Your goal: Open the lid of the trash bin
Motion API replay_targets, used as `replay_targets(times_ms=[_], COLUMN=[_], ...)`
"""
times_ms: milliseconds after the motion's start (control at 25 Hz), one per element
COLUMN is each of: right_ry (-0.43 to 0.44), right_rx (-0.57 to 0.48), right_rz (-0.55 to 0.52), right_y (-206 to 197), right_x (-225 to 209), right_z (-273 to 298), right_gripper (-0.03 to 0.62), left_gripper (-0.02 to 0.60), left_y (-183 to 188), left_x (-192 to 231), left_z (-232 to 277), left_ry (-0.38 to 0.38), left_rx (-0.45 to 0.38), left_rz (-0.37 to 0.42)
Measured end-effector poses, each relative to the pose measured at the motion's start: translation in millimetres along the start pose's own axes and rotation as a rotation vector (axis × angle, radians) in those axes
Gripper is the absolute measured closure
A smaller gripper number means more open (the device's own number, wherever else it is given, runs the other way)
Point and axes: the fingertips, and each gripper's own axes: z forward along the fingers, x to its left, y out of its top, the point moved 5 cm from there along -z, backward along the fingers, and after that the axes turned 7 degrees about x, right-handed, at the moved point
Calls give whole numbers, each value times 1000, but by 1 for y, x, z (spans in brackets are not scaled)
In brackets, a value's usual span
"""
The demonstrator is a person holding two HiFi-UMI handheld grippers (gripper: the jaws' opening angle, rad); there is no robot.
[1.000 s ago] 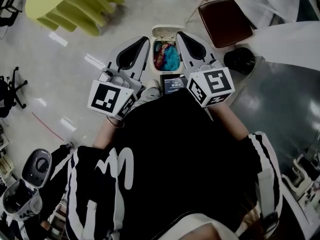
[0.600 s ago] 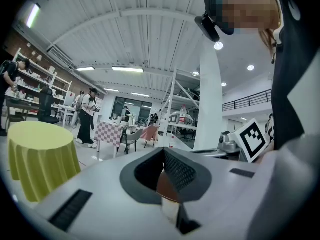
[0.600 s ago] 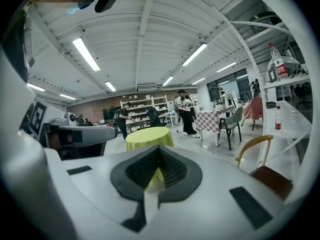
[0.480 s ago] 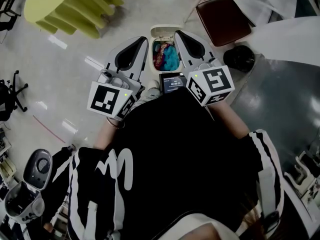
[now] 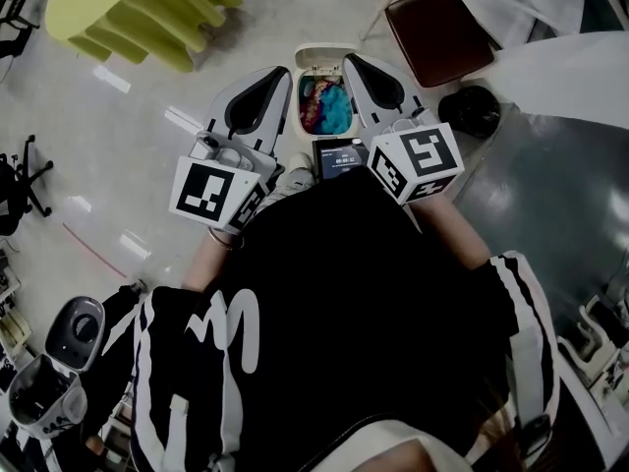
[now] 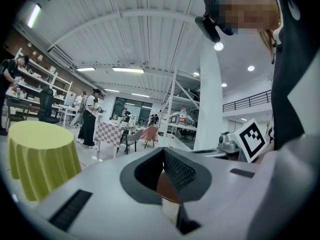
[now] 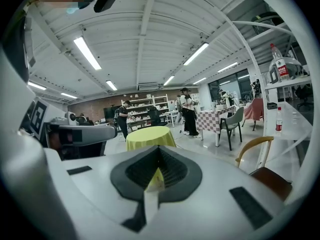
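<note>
Peering down, I find one trash bin (image 5: 320, 63) on the floor between my two grippers, uncovered, its sides hidden behind them; its blue and pink contents stay unclear; left gripper (image 5: 283, 75) (image 6: 163, 151) and right gripper (image 5: 349, 60) (image 7: 159, 149) have jaws pressed together, empty; only their own views show this, and neither shows the bin.
</note>
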Motion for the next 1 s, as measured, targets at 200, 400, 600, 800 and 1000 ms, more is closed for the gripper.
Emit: replay_targets(times_ms=[200, 400, 600, 800, 1000], right_ry=[1, -1, 0, 2, 12], right_rx=[-1, -1, 3, 3, -20], right_rz=[-3, -11, -15, -20, -30], right_y=[-1, 2, 3, 3, -15], right_x=[0, 1, 2, 3, -4], right_z=[2, 6, 11, 11, -21], right_gripper=[591, 591, 591, 591, 591], left_gripper=[574, 574, 574, 574, 574], left_y=[-2, 0, 0, -1, -13], left_x=[3, 8, 13, 13, -23], left_z=[2, 1, 3, 1, -1], left_ry=[-6, 2, -4, 14, 18], left_rx=[5, 1, -1, 8, -10], left_rz=[5, -7, -4, -32, -7])
